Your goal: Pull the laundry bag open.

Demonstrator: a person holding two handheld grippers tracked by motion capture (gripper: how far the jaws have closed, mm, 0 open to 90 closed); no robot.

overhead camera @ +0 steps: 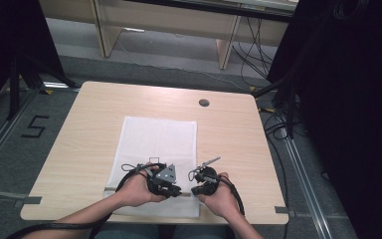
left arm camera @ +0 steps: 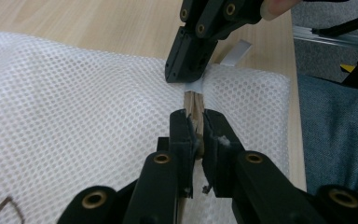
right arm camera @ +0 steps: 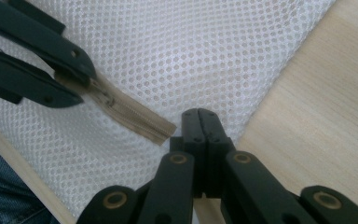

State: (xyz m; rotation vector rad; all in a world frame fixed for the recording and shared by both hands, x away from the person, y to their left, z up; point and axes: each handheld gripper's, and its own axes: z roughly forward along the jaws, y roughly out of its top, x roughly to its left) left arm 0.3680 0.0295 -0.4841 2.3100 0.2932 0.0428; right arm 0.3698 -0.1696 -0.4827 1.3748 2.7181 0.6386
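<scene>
The white mesh laundry bag (overhead camera: 156,144) lies limp and light under both grippers. Left gripper (left arm camera: 196,128) pinches what seems the zipper pull (left arm camera: 195,105); right gripper (right arm camera: 200,122) clamps the fabric at the zipper's end.

We see both forearms come in from the near edge, hands close together. The left hand-held gripper (overhead camera: 171,188) points right, its jaws nearly closed with a narrow gap between the pads. The right hand-held gripper (overhead camera: 197,189) points left toward it — jaws pressed fully together, tips just beside the left one's. Cables trail back along both arms.
</scene>
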